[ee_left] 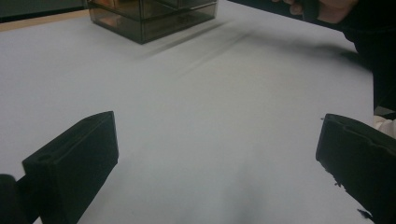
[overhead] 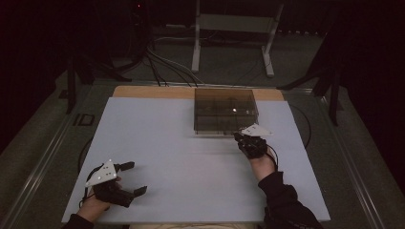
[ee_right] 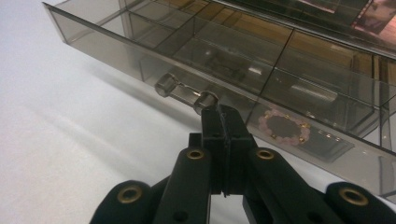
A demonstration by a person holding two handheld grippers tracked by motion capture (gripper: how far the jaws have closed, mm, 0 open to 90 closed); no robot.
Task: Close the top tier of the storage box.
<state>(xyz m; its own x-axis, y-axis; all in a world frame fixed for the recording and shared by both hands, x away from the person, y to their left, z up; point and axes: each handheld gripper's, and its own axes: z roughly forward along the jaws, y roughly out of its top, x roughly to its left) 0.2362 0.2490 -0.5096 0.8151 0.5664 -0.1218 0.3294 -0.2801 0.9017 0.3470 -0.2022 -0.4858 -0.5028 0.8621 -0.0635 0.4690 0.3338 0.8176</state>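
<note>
A smoky see-through drawer box stands at the far middle of the white board. In the right gripper view one drawer stands pulled out, divided into compartments, with a clear bar handle on its front. A pink bead bracelet lies in a compartment behind the front panel. My right gripper is shut, with nothing seen between its jaws; its tip sits at the handle's right end. My left gripper rests open near the front left over bare board.
The box lies far ahead in the left gripper view, with the other hand at the top right. Beyond the board are a wooden table edge, cables and a white stand's legs on the floor.
</note>
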